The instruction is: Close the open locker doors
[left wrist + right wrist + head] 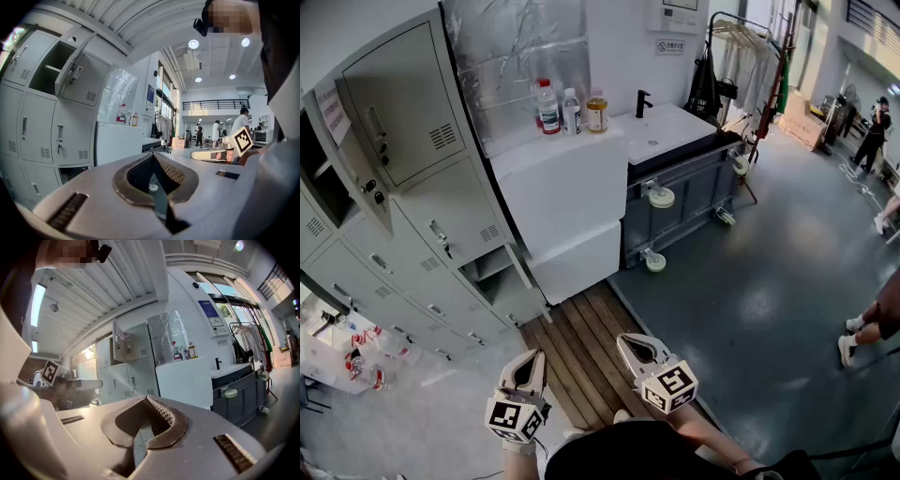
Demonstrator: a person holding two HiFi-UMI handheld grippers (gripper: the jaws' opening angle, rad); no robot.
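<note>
The grey lockers (pixel 441 225) stand at the left of the head view. One upper door (pixel 352 155) hangs open, and it also shows as the upper door (pixel 70 70) in the left gripper view and the upper door (pixel 117 341) in the right gripper view. A bottom compartment (pixel 492 274) by the lockers' right edge gapes open too. My left gripper (pixel 528 360) and right gripper (pixel 637 345) are low in front of me, well short of the lockers. Both are shut with nothing held: the left gripper (pixel 152 155) and the right gripper (pixel 147 399) each have their tips together.
A white cabinet (pixel 567 202) with bottles (pixel 548 108) on top adjoins the lockers, then a sink counter (pixel 670 131) and a clothes rack (pixel 750 56). Wooden planks (pixel 581 347) lie underfoot. Clutter (pixel 347 356) sits on the floor at left. People (pixel 874 131) stand at the right.
</note>
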